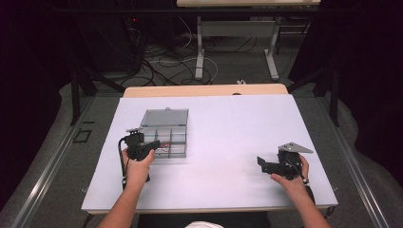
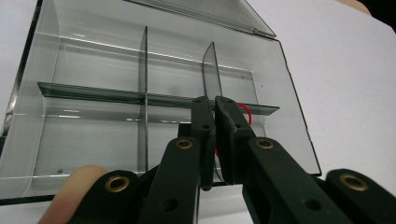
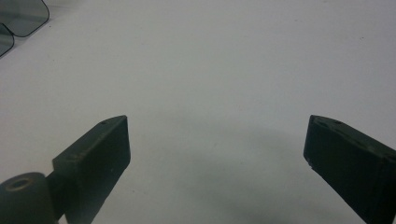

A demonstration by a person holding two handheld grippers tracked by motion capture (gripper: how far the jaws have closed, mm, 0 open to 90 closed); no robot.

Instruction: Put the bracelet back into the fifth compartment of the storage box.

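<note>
A clear plastic compartment box (image 1: 167, 135) lies on the white table (image 1: 223, 133) at the left, its lid (image 1: 165, 117) folded open behind it. My left gripper (image 1: 154, 144) reaches over the box's near edge. In the left gripper view its jaws (image 2: 215, 99) are pressed together above a right-hand compartment of the box (image 2: 93, 93), with a thin red band (image 2: 245, 115) caught between them and curving out beside the right jaw. My right gripper (image 1: 260, 163) hovers low over bare table at the right, and in the right gripper view it (image 3: 217, 135) stands wide open with nothing between its fingers.
Thin dividers (image 2: 143, 70) split the box into several compartments. A corner of the box (image 3: 21, 16) shows at the top left of the right gripper view. Beyond the table's far edge lie cables (image 1: 161, 61) and the legs of another table (image 1: 199, 52).
</note>
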